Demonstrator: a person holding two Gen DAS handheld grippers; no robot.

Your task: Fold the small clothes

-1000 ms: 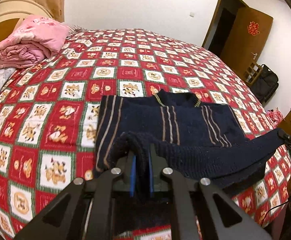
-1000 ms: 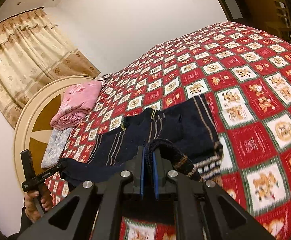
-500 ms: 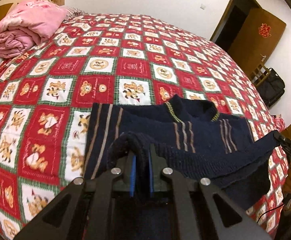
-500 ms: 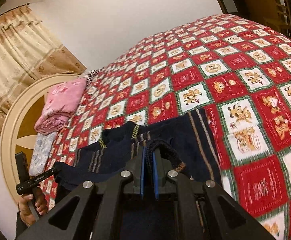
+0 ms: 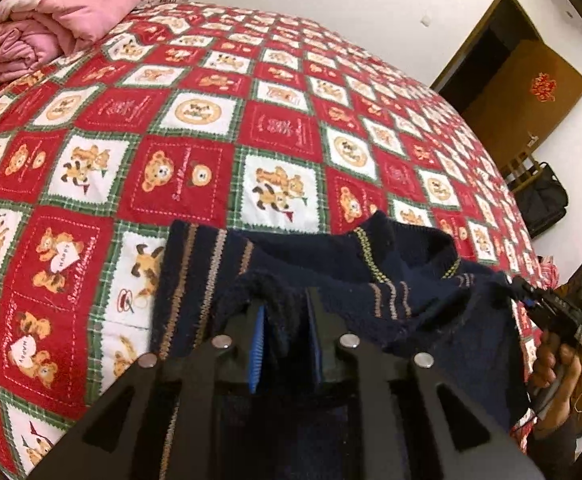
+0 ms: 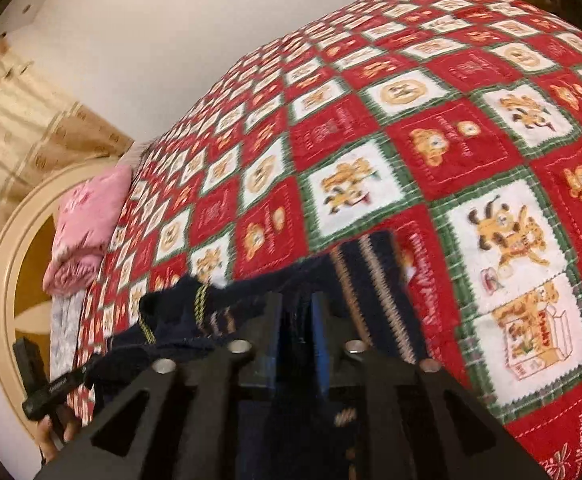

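A small navy knit sweater (image 5: 371, 280) with tan stripes lies on the red patchwork bedspread (image 5: 211, 152). Its lower edge is lifted and carried over its body toward the collar. My left gripper (image 5: 285, 332) is shut on the left corner of that edge. My right gripper (image 6: 297, 332) is shut on the right corner, and it shows at the right in the left wrist view (image 5: 547, 308). The sweater also shows in the right wrist view (image 6: 375, 292), blurred. The left gripper shows at the lower left there (image 6: 51, 388).
A folded pink quilt (image 5: 51, 20) lies at the head of the bed by a round cream headboard (image 6: 11, 280). A brown door (image 5: 531, 92) and a black bag (image 5: 543, 200) stand beyond the bed's right side.
Both grippers have carried the sweater's lifted edge forward over its body toward the collar and come lower and closer to the bedspread.
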